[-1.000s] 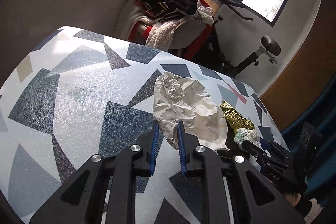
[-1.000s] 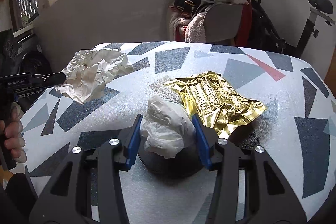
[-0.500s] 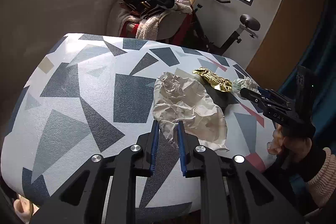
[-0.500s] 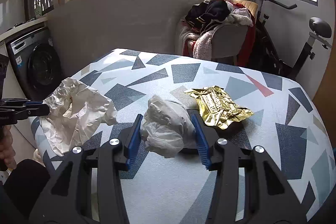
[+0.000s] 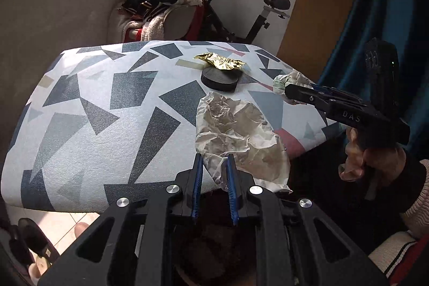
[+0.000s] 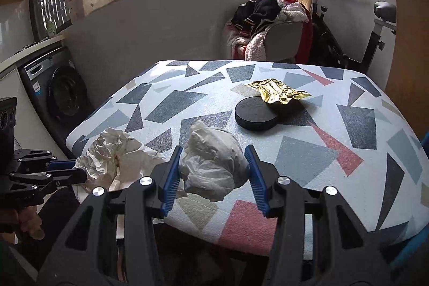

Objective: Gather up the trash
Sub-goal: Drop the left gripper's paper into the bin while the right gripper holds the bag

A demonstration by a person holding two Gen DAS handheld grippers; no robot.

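My left gripper [image 5: 213, 168] is shut on a large crumpled sheet of white paper [image 5: 236, 127] and holds it in the air over the table's near edge; the paper also shows in the right wrist view [image 6: 115, 160]. My right gripper [image 6: 213, 154] is shut on a crumpled white plastic wad [image 6: 211, 162], also lifted near the front edge; the wad shows in the left wrist view [image 5: 288, 83]. A gold foil wrapper [image 6: 276, 91] lies on the table, partly over a black round disc [image 6: 256, 113].
The table [image 6: 303, 160] has a grey, white and red geometric cover. Behind it stand a chair piled with clothes [image 6: 270, 26] and an exercise bike [image 6: 375, 26]. A washing machine [image 6: 53, 87] is at the left. Dark fabric lies below the grippers.
Both grippers have pulled back and up from the table with their trash. The wad has come off the black disc, which now lies bare.
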